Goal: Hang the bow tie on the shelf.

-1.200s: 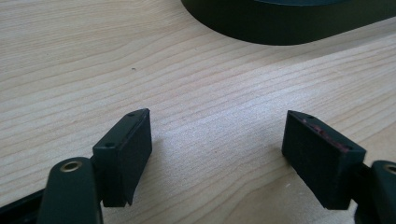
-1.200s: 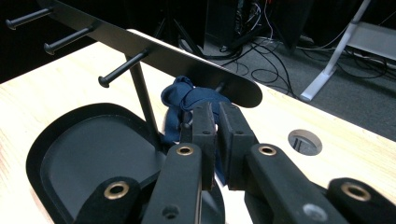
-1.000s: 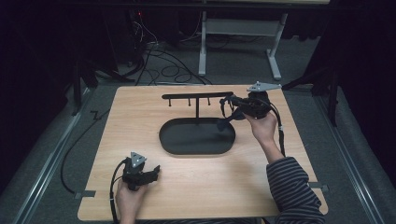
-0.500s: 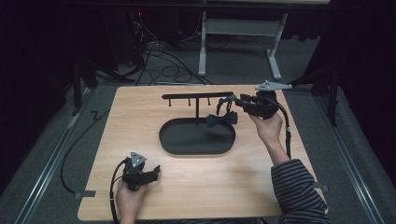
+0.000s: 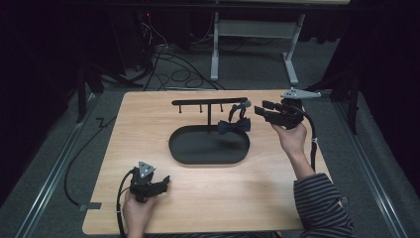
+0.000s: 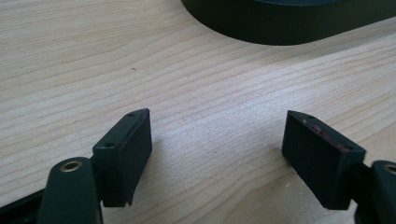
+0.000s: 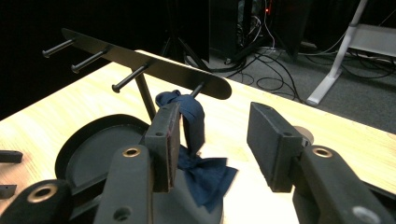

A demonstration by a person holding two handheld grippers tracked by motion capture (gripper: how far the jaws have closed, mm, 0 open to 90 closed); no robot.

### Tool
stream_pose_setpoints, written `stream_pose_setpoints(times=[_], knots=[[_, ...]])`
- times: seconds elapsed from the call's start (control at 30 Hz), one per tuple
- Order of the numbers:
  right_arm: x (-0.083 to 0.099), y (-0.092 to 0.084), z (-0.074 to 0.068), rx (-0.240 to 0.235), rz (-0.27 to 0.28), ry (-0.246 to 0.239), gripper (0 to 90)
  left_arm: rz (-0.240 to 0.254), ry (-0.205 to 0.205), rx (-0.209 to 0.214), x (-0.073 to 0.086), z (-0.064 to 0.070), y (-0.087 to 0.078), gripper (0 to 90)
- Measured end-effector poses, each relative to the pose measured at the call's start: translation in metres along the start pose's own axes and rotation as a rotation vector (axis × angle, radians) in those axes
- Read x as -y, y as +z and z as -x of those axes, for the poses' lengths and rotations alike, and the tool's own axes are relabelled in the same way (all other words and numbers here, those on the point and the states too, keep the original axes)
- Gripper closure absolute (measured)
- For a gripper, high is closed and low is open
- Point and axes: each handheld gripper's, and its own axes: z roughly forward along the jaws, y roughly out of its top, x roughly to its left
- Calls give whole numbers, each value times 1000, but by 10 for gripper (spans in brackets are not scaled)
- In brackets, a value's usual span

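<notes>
The right tool (image 5: 262,110) floats just beside the right end of a black hanger stand, its jaws spread apart after just opening, with nothing between them. In the right gripper view the dark blue bow tie (image 7: 196,149) hangs by its strap from the end peg of the stand's top bar (image 7: 154,65), clear of both pads.

Largest first: a pale wooden counter (image 5: 148,129) carries everything. At its middle sits the stand's oval black tray base (image 5: 208,148), with a thin post rising to the pegged bar. The bow tie (image 5: 235,124) dangles above the tray's right edge. Nearest the person, the left tool (image 5: 159,184) rests low over the counter, jaws wide and empty, with bare wood grain between them in the left gripper view.

The hanging step looks finished: the tie hangs on its own and has been let go. The next move likely calls for drawing the right tool straight back without snagging the strap or nudging the stand.
</notes>
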Motion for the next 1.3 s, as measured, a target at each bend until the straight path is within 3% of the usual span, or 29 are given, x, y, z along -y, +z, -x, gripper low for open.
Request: stream_pose_setpoints(times=[0.5, 0.87, 1.3], knots=[[11, -27, 7, 16, 58, -3, 527, 0, 0, 0, 0, 0, 0, 247], [26, -37, 14, 48, 57, 16, 524, 0, 0, 0, 0, 0, 0, 247], [41, -49, 20, 49, 74, 32, 480, 0, 0, 0, 0, 0, 0, 247]])
